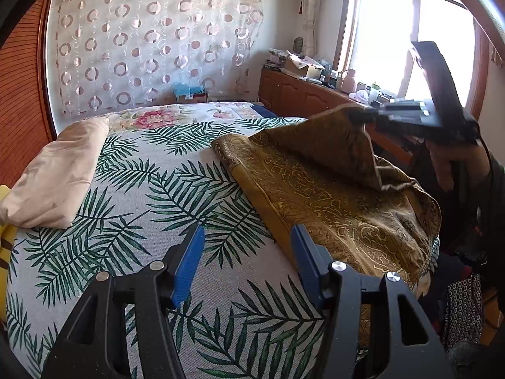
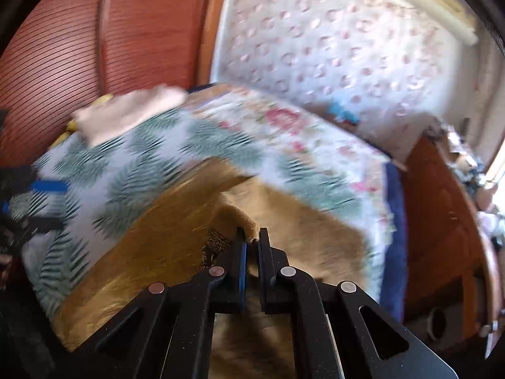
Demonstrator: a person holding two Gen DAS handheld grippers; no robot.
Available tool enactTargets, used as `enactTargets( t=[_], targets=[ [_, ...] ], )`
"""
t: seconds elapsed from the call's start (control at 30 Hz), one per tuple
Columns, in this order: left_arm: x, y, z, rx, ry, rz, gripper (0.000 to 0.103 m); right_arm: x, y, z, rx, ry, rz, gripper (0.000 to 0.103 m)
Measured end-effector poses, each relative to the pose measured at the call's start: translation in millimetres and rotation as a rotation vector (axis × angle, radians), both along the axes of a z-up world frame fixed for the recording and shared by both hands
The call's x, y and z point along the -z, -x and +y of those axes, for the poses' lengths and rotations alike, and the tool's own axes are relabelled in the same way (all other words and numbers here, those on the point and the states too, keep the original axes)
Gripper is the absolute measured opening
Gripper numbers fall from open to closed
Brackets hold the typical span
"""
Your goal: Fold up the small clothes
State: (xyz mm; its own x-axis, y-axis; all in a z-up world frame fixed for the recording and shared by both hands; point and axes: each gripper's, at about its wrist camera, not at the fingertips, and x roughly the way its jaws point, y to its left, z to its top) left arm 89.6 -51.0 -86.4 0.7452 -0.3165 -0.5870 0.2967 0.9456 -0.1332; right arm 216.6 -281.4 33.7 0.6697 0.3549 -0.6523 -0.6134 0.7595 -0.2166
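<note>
- I am a person standing at a bed [image 1: 151, 189] covered with a palm-leaf print spread, holding a two-finger gripper in each hand.
- The thing I am folding is a gold-brown paisley cloth [image 1: 331, 202]; it lies on the bed's near right part, with one edge hanging just past the bed's side.
- My right gripper [image 2: 251, 240] has its jaws pinched nearly closed on a corner of the cloth, and that corner is lifted clear of the bed, pulling the fabric up into a peak.
- My left gripper [image 1: 246, 252] hovers just above the bed beside the cloth's left edge; its jaws stand about half open and hold nothing, and the cloth is not between them.
- A folded cream garment [image 1: 53, 180] rests on the bed well to the left of the cloth.
- Risk, as I judge it: only a small tuft of the corner shows beyond my right jaws, so the fabric could slide out if I pull fast or far.
- Risk: nothing pins the cloth, so carrying the corner across may drag the whole piece over the bed instead of folding it.
- Risk: the overhanging edge could pull more fabric off the bed's side.
- Risk: the right wrist view is blurred, so I cannot tell how evenly the lifted layer hangs; a skewed fold is possible.
</note>
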Motion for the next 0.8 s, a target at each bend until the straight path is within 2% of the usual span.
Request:
enactTargets(
  t=[0.13,0.33,0.53,0.57,0.63,0.67,0.8],
  targets=[
    [-1,1,1,-0.002,0.002,-0.003,0.058,-12,-32,-16,0.099,0.020,-0.027,0.006],
    [0,1,0,0.001,-0.004,0.002,0.058,1,-79,-19,0.218,0.073,0.009,0.006],
    [4,0,-2,0.000,-0.007,0.012,0.058,4,-113,-6,0.348,0.103,0.006,0.006],
    [4,0,-3,0.001,-0.008,0.012,0.058,0,-118,-5,0.401,0.097,0.011,0.008],
    [4,0,-3,0.002,-0.008,0.012,0.058,-4,-120,-7,0.455,0.061,0.014,0.025],
    [4,0,-4,0.003,-0.010,0.012,0.058,-7,-117,-6,0.472,0.059,-0.001,0.030],
    [3,1,-6,0.006,-0.010,0.010,0.058,-8,-102,-8,0.465,0.010,0.006,0.032]
  ],
)
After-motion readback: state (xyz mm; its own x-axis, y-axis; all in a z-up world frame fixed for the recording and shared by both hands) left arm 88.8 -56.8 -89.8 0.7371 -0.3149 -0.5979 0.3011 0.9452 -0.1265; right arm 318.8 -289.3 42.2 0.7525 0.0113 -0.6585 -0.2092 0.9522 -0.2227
